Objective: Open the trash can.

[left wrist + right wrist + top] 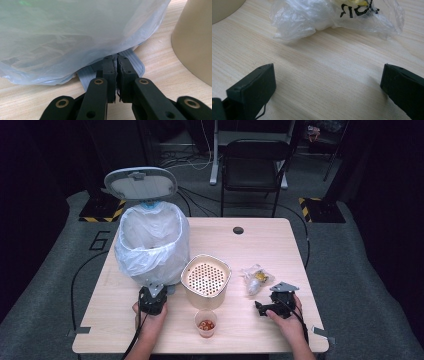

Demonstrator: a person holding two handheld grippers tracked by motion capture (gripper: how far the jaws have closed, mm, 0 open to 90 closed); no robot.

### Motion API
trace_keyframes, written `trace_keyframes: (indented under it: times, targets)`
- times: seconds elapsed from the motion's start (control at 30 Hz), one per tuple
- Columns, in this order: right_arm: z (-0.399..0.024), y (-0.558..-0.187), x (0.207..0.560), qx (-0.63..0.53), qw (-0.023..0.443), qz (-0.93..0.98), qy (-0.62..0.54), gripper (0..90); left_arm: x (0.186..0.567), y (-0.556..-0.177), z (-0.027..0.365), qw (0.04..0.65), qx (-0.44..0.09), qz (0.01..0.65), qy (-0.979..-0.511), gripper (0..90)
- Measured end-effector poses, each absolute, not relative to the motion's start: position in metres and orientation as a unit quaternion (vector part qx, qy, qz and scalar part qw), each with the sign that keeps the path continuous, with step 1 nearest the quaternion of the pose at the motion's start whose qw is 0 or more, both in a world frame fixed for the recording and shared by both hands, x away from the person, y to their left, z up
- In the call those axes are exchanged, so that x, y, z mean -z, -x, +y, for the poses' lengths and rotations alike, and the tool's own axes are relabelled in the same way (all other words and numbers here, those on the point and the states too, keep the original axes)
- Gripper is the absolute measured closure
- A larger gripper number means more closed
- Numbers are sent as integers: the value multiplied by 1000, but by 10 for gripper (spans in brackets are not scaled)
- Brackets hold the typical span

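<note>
A pedal bin [150,245] lined with a pale plastic bag [75,32] stands at the table's left, its lid [141,183] raised. My left gripper [154,293] is at the bin's foot. In the left gripper view it [117,61] is shut with nothing between the jaws, and its tips lie on the grey ribbed pedal [135,63]. My right gripper [273,299] rests on the table at the right, open [328,67]. A crumpled clear bag [332,17] with something yellow and black print lies just ahead of it, apart from the jaws.
A beige tub with a perforated insert [206,279] stands mid-table, its wall [195,42] close to the right of my left gripper. A small clear cup [206,324] holding red-orange bits is near the front edge. A black chair [255,170] stands beyond the table.
</note>
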State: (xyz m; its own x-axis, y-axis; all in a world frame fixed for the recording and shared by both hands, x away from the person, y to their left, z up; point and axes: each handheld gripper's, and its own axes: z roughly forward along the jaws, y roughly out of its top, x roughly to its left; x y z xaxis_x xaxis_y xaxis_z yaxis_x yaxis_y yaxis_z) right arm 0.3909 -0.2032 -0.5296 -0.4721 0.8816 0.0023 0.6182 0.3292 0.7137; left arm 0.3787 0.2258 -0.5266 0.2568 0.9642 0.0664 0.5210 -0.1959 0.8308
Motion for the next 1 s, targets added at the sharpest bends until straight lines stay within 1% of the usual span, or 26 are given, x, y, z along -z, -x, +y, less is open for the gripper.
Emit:
trace_keyframes:
  times: [0.2, 0.27, 0.3, 0.33, 0.37, 0.4, 0.43, 0.53, 0.63, 0.77, 0.9, 1.0]
  targets:
    - [-203, -391, 529, -333, 201, 791, -472, 16, 526, -379, 227, 357, -305, 523, -712, 852]
    - [-201, -390, 528, -334, 196, 790, -475, 58, 526, -379, 228, 361, -301, 522, -712, 852]
    - [-201, -390, 526, -333, 198, 794, -468, 119, 526, -380, 230, 368, -295, 526, -708, 853]
    - [-201, -390, 526, -333, 198, 794, -468, 119, 526, -380, 230, 368, -295, 526, -708, 853]
    - [-200, -388, 524, -332, 195, 794, -471, 171, 526, -379, 230, 363, -294, 525, -712, 853]
    - [-200, -388, 524, -332, 195, 794, -471, 171, 526, -379, 230, 363, -294, 525, -712, 853]
    - [-200, -388, 522, -328, 193, 798, -466, 218, 526, -379, 229, 363, -298, 523, -711, 853]
    - [-199, -388, 521, -329, 190, 799, -466, 245, 526, -379, 229, 362, -298, 523, -712, 853]
    - [-199, -387, 520, -326, 188, 800, -468, 257, 527, -379, 227, 360, -308, 520, -711, 853]
    - [-200, -387, 520, -325, 188, 800, -468, 258, 526, -379, 227, 357, -304, 520, -713, 853]
    - [-200, -386, 518, -322, 185, 799, -473, 254, 527, -379, 225, 354, -316, 517, -712, 853]
    - [-199, -385, 517, -326, 183, 796, -477, 253, 527, -379, 226, 357, -310, 519, -712, 853]
